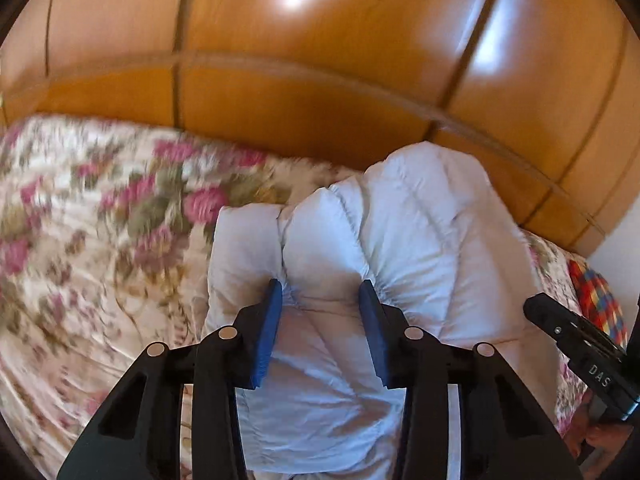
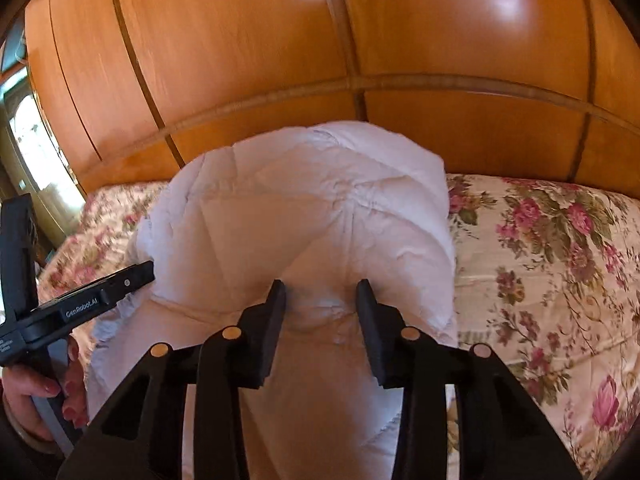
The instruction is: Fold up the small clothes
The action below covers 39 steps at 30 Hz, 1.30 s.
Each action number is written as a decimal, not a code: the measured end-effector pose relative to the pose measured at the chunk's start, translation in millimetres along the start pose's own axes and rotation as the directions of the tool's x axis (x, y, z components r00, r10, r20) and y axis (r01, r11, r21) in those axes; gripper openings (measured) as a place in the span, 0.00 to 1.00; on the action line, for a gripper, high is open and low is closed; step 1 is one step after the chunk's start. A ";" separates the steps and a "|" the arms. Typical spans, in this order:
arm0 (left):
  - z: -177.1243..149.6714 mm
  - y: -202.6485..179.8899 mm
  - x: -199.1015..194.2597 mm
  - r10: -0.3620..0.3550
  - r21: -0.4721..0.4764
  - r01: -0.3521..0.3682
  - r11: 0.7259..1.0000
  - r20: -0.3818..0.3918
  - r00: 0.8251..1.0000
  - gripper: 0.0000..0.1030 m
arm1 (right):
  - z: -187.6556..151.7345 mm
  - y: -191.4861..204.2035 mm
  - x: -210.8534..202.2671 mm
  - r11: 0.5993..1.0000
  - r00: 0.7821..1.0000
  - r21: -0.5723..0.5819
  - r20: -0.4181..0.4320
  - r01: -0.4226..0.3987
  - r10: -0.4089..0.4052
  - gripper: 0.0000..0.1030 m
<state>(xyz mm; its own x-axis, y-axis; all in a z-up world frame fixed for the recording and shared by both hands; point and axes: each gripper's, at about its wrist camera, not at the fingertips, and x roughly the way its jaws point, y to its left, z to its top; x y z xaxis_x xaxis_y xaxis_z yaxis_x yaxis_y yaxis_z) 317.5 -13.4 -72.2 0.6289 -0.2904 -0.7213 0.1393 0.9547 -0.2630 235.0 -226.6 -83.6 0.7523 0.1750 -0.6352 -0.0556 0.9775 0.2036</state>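
Note:
A white quilted padded garment (image 1: 360,240) lies bunched on a floral bedspread (image 1: 100,220). My left gripper (image 1: 320,294) with blue pads is shut on a puffy fold of it, the cloth bulging up between and past the fingers. In the right wrist view the same garment (image 2: 312,208) rises in a rounded hump. My right gripper (image 2: 321,292) with black fingers is shut on another fold of it. Each gripper's body shows in the other's view, the right one (image 1: 576,344) and the left one (image 2: 80,304).
A glossy orange wooden wardrobe (image 2: 320,60) stands right behind the bed. The floral bedspread (image 2: 552,260) spreads to both sides. A colourful checked cloth (image 1: 596,292) lies at the bed's right edge. A window (image 2: 32,140) is at the far left.

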 end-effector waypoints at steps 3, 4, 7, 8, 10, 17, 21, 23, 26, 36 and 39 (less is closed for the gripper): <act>-8.4 5.1 11.6 0.007 0.017 -0.007 1.000 -0.003 1.000 0.39 | -7.0 9.7 14.1 0.998 0.999 -0.050 0.005 0.049 -0.049 0.35; -10.9 6.1 14.8 0.013 0.030 -0.013 0.999 0.000 1.000 0.39 | -9.7 11.0 16.8 0.997 0.998 -0.057 0.010 0.059 -0.059 0.35; -15.5 9.6 14.0 0.002 0.016 -0.003 1.000 0.007 1.000 0.39 | -13.0 13.7 15.2 0.993 0.996 -0.083 0.015 0.088 -0.087 0.35; -16.8 8.0 8.6 0.000 0.016 -0.001 1.000 0.013 1.000 0.39 | -13.0 14.9 13.7 0.992 0.996 -0.090 0.017 0.093 -0.092 0.36; -21.8 4.1 -1.8 0.017 0.037 -0.018 0.999 0.034 0.999 0.39 | -13.5 15.8 6.8 0.989 0.994 -0.097 0.028 0.107 -0.105 0.37; -51.8 -3.5 -51.4 0.007 0.046 -0.012 0.999 0.101 0.995 0.40 | -27.7 28.0 -33.8 0.987 0.989 -0.097 0.086 0.125 -0.117 0.48; -74.3 -6.4 -80.5 -0.007 0.045 0.002 0.999 0.125 0.992 0.63 | -46.7 34.2 -57.6 0.987 0.986 -0.088 0.106 0.135 -0.126 0.50; -85.2 -7.8 -90.5 -0.015 0.037 0.011 0.999 0.125 0.992 0.66 | -55.0 35.7 -64.9 0.987 0.986 -0.078 0.105 0.138 -0.130 0.51; -101.8 -8.9 -100.2 -0.016 0.019 0.014 1.000 0.105 0.994 0.66 | -67.4 37.5 -74.9 0.987 0.985 -0.067 0.102 0.146 -0.138 0.54; -130.3 -11.7 -111.1 0.024 0.046 -0.028 0.999 0.081 0.996 0.74 | -100.8 23.3 -84.8 0.982 0.980 -0.007 0.053 0.190 -0.190 0.59; -133.4 -10.4 -115.5 0.034 0.050 -0.038 0.998 0.073 0.997 0.79 | -104.4 16.2 -92.2 0.984 0.983 0.034 0.052 0.177 -0.179 0.60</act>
<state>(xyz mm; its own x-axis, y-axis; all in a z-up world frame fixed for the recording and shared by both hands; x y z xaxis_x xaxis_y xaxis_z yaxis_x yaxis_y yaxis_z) 141.3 1.5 -71.7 0.6876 -0.2519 -0.6810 0.1536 0.9671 -0.2026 96.2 -214.7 -99.5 0.7831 -0.0087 -0.6218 0.1007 0.9885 0.1131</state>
